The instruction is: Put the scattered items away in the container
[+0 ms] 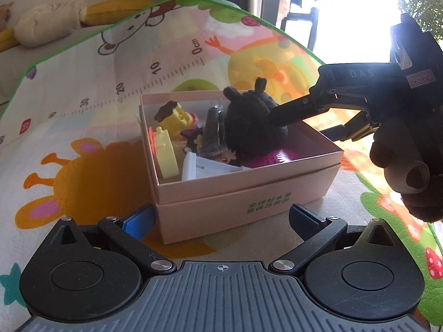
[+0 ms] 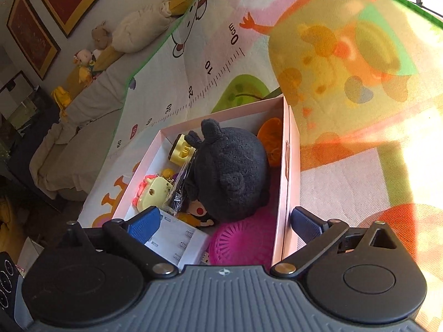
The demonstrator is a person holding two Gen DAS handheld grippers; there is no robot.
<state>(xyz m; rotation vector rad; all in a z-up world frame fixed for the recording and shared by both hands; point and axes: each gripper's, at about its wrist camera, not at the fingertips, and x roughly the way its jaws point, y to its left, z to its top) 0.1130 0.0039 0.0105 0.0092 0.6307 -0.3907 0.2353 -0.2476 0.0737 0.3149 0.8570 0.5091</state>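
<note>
The right claw (image 2: 221,221) stands wide open with nothing between its pads, straddling the near right wall of the pink cardboard box (image 2: 290,149). The dark fuzzy plush toy with ears (image 2: 232,171) lies inside, just ahead. The left claw (image 1: 221,218), also open and empty, faces the box's near side from farther off.

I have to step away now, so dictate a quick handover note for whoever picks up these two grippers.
Left gripper: open, empty, straddling the near corner of the pink cardboard box.
Right gripper: open, empty, over the box; one finger inside, one outside its wall.
In the box: black fuzzy plush toy with ears, yellow plastic toys, magenta mesh ball, white plastic piece, among others.
Done: plush lies in the box.
Left: no stray items visible on the cartoon play mat; check outside these views.
</note>
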